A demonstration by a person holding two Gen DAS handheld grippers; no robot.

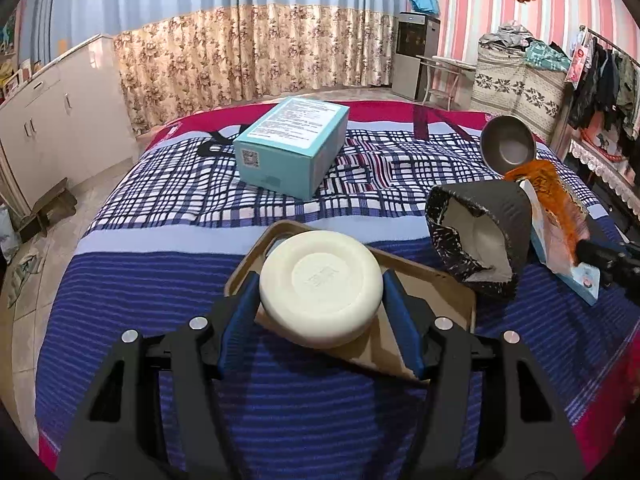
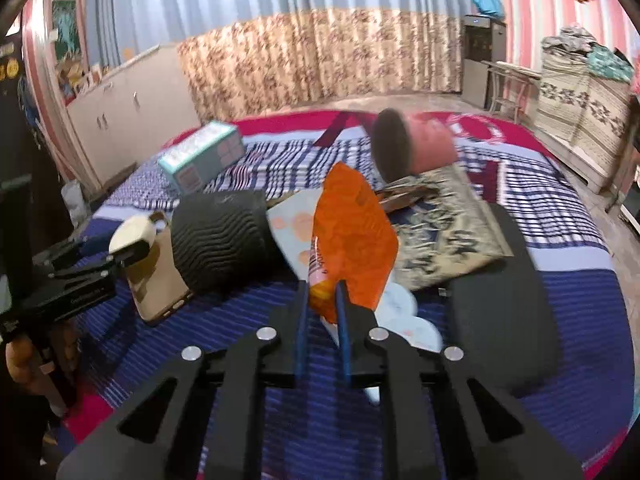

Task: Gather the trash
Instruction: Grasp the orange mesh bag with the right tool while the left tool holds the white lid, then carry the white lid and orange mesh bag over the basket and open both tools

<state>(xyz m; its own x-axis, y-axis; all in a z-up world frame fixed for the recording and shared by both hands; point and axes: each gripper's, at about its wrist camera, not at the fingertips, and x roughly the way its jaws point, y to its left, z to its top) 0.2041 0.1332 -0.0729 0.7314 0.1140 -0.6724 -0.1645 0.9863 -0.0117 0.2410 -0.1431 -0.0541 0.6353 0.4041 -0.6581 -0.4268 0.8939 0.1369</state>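
Right gripper (image 2: 323,312) clenched on orange snack wrapper (image 2: 352,240), lifting trash; left gripper (image 1: 320,300) grips white round case (image 1: 320,280) on phone case (image 1: 432,300).

A home bedroom is showing: a plaid-covered bed (image 1: 180,184), floral curtains (image 1: 256,52), hanging clothes (image 1: 604,80), white cabinets (image 1: 60,120).

Right claw (image 2: 323,300) closed on orange wrapper (image 2: 352,240), above the striped bed (image 2: 560,224). Crushed black cup (image 2: 220,240) lies left of the wrapper. Left claw (image 2: 120,252) grips a white disc (image 2: 132,232).

Both claws, left (image 1: 320,292) & right (image 2: 323,300): black frames w/ silver screws, blue pads, prob. rubber.
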